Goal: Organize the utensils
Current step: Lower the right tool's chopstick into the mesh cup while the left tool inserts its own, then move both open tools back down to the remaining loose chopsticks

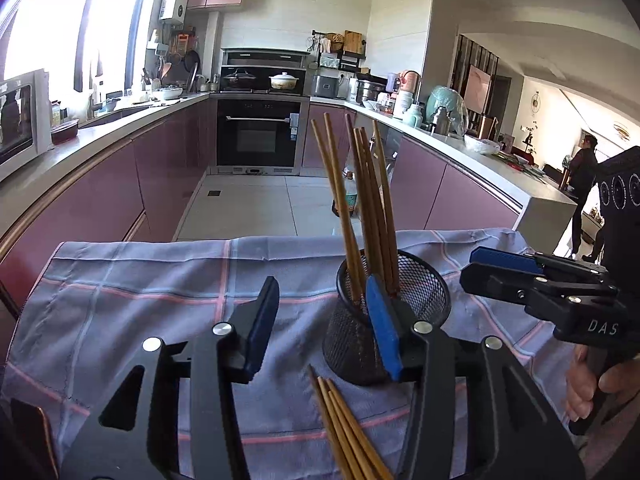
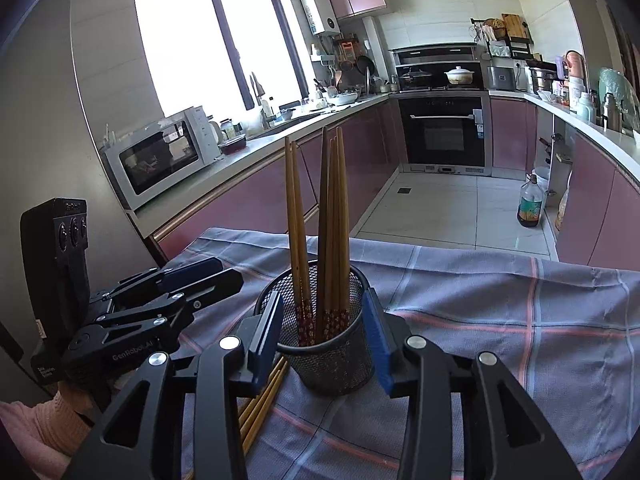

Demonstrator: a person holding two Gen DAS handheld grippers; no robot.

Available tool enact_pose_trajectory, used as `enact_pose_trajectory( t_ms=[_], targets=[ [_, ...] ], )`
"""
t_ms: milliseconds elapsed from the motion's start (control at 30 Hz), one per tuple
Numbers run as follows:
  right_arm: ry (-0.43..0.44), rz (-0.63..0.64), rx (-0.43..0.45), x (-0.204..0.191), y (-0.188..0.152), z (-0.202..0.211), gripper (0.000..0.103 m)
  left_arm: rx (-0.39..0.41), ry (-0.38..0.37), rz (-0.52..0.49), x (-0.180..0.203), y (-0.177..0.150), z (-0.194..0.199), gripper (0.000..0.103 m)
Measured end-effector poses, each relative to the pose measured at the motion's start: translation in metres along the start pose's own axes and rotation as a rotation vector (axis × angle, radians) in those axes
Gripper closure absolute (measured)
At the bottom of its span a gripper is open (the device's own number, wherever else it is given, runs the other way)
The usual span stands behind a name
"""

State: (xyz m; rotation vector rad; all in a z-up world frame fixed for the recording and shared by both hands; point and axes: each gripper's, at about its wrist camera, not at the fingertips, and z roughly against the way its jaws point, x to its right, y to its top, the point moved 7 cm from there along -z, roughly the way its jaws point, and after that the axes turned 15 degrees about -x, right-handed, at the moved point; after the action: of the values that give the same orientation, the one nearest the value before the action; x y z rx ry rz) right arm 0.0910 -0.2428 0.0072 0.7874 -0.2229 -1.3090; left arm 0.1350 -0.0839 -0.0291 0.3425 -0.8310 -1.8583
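Note:
A black mesh cup (image 1: 416, 300) stands on the checked cloth (image 1: 160, 292) with several wooden chopsticks (image 1: 360, 200) upright in it. More chopsticks (image 1: 344, 428) lie loose on the cloth in front of the cup. My left gripper (image 1: 323, 324) is open above those loose chopsticks, its right finger just in front of the cup's left wall, nothing between the pads. My right gripper (image 2: 322, 336) is open too and faces the cup (image 2: 332, 360), which shows between its fingers. From the left wrist view the right gripper (image 1: 496, 268) hangs beside the cup, apart from it.
The cloth-covered table (image 2: 520, 320) ends at a tiled floor. Pink cabinets line both sides, with a microwave (image 2: 160, 156) on the left counter and an oven (image 2: 444, 128) at the back. A bottle (image 2: 531, 204) stands on the floor. A person (image 1: 582, 184) stands far right.

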Motion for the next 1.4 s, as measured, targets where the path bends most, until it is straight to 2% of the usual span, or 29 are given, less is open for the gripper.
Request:
enact_pose_trajectory(
  t_ms=[100, 233, 400, 667, 1000, 1100, 1200, 1400],
  targets=[
    [0.009, 0.034, -0.033, -0.011, -0.014, -0.002, 0.056, -0.022, -0.003, -0.008, -0.009, -0.019, 0.01, 0.054],
    [0.029, 0.07, -0.135, -0.027, -0.043, -0.022, 0.056, -0.072, 0.025, -0.036, -0.017, -0.049, 0.01, 0.054],
    [0.046, 0.081, -0.252, -0.043, -0.075, -0.053, 0.056, -0.135, 0.007, -0.05, -0.016, -0.082, 0.007, 0.054],
    [0.019, 0.087, -0.331, -0.06, -0.098, -0.078, 0.056, -0.213, 0.005, -0.069, -0.015, -0.118, 0.005, 0.054],
    [-0.06, 0.096, -0.349, -0.064, -0.106, -0.083, 0.072, -0.26, -0.01, -0.111, -0.006, -0.138, 0.002, 0.054],
    [-0.067, 0.095, -0.353, -0.064, -0.106, -0.083, 0.075, -0.263, -0.024, -0.121, -0.002, -0.14, 0.002, 0.054],
    [-0.084, 0.099, -0.364, -0.063, -0.108, -0.085, 0.082, -0.272, -0.032, -0.13, 0.002, -0.142, 0.0, 0.054],
    [-0.096, 0.096, -0.371, -0.058, -0.109, -0.083, 0.09, -0.303, -0.034, -0.136, 0.007, -0.143, -0.01, 0.055]
  ],
)
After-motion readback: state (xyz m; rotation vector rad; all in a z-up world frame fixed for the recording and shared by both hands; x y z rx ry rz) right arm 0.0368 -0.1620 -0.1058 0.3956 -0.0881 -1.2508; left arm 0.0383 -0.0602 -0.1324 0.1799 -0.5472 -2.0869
